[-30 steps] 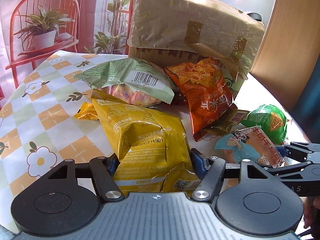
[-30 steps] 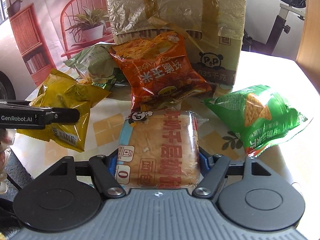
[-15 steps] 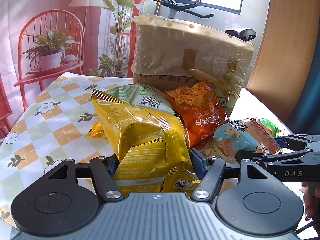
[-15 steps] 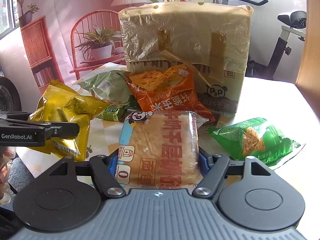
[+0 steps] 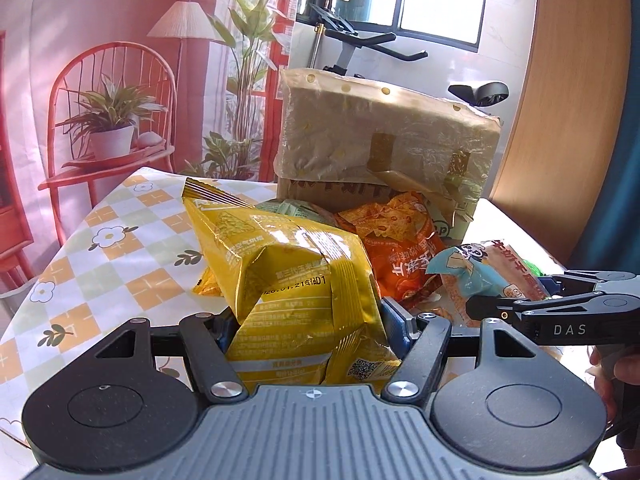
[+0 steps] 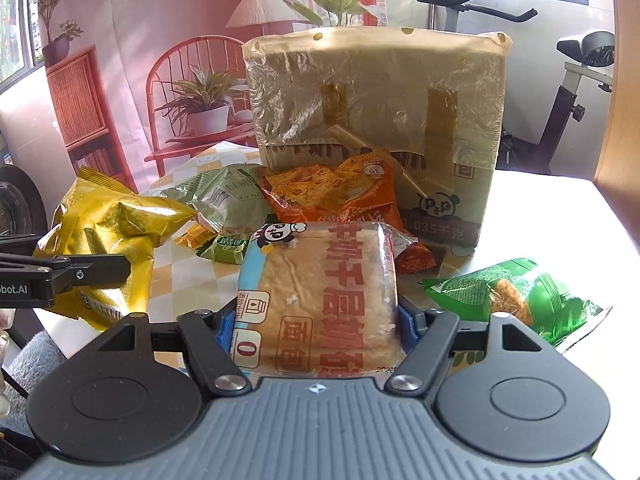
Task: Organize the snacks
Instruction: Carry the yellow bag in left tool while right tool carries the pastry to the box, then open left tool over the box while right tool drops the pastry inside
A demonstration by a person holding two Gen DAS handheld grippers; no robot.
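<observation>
Both packets lifted higher, yellow bag (image 5: pixel 296 280) in left gripper (image 5: pixel 308 328), bread (image 6: pixel 320 300) in right gripper (image 6: pixel 316 324)

Tongs: two, the left tongs (image 5: pixel 308 322) and the right tongs (image 6: pixel 316 320)
Yellow snack bags: one large (image 5: pixel 288 280), one small (image 6: pixel 192 236)
Orange chip bags: one (image 6: pixel 332 192)
Wrapped bread packs: one (image 6: pixel 320 292)
Bright green chip bags: one (image 6: pixel 516 296)
Pale green bags: one large (image 6: pixel 228 196), one small (image 6: pixel 226 246)
Taped cardboard boxes: one (image 6: pixel 376 100)
Counter: one (image 5: pixel 120 248)
</observation>
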